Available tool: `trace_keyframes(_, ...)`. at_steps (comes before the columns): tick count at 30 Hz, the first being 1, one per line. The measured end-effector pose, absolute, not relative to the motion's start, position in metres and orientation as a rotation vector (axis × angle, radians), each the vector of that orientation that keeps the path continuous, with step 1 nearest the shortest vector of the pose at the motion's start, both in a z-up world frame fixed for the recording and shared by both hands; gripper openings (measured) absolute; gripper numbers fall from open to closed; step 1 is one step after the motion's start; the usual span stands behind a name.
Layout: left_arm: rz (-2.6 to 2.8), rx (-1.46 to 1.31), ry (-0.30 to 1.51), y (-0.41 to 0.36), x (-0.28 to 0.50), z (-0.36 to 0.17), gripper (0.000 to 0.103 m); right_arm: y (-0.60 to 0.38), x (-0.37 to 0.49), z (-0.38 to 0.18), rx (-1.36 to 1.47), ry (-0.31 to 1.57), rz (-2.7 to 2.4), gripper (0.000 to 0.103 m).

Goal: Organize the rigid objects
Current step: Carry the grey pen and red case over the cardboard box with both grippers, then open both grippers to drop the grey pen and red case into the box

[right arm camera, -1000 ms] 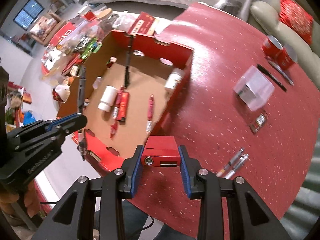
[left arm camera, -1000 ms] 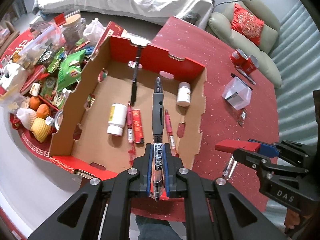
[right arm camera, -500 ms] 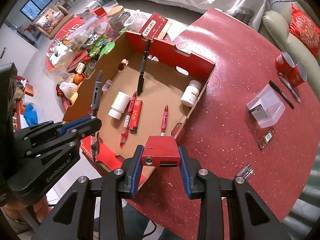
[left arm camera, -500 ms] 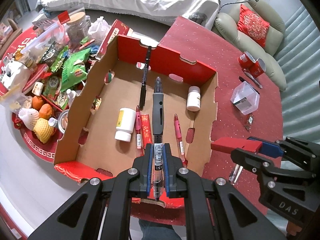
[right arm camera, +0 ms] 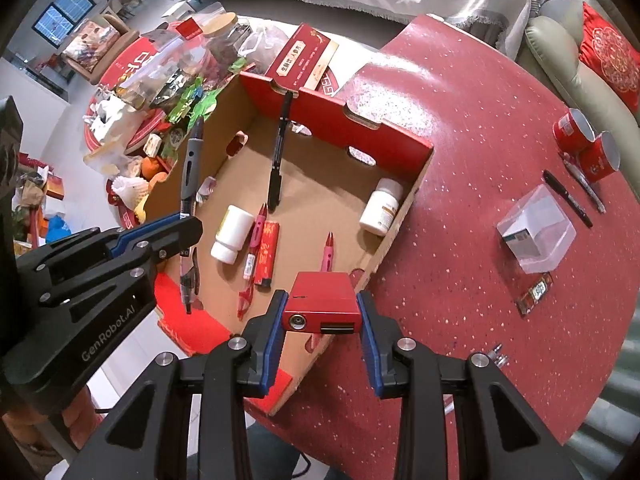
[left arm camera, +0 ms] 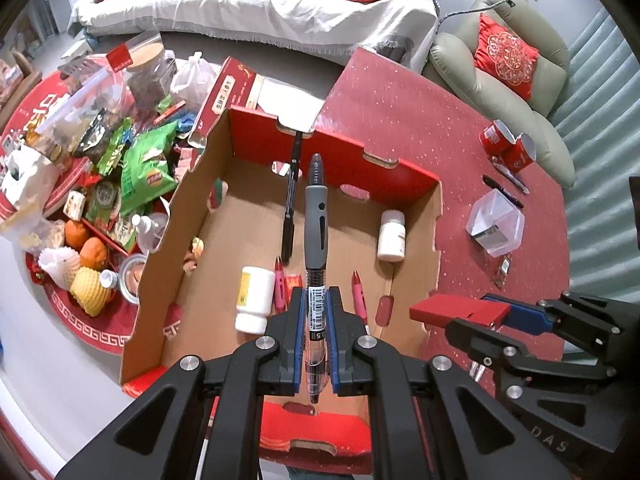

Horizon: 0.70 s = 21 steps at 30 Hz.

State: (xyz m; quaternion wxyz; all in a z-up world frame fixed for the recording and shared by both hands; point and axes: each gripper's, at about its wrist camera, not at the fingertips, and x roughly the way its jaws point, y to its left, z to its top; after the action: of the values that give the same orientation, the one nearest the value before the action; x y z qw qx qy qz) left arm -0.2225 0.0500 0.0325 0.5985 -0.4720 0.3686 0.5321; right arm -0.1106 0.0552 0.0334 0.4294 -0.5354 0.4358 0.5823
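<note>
My left gripper (left arm camera: 315, 336) is shut on a grey and clear pen (left arm camera: 314, 216), which points forward above the open cardboard carton (left arm camera: 360, 172). My right gripper (right arm camera: 320, 320) is shut on a small red box (right arm camera: 322, 300), hanging over the carton's (right arm camera: 340, 120) near right wall. Each gripper shows in the other's view: the left gripper (right arm camera: 184, 228) with the pen (right arm camera: 191, 164) at the carton's left side, the right gripper (left arm camera: 460, 312) just past its right wall. On the carton floor lie two white bottles (right arm camera: 232, 234), pink pens (right arm camera: 328, 250), a red stick and a black marker (right arm camera: 276, 160).
On the red table right of the carton are a clear plastic container (right arm camera: 536, 228), two red cups (right arm camera: 588, 144), a black pen (right arm camera: 566, 198), a small packet (right arm camera: 534, 294) and metal pieces (right arm camera: 496, 354). Snack bags and fruit (left arm camera: 132, 160) crowd the low surface left of the carton.
Both grippers have drifted across toward the carton, so the red box now hangs over its near right wall instead of the table. Both grips are unchanged.
</note>
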Motion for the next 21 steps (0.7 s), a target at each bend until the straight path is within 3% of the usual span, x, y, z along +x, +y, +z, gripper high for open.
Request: trace_keyframes(21, 1.245, -1.125, 0.889, 0.085, -0.221, 0.010, 0.010, 0.086, -0.116, 0.008, -1.343, 1.124, 1.401, 0.036)
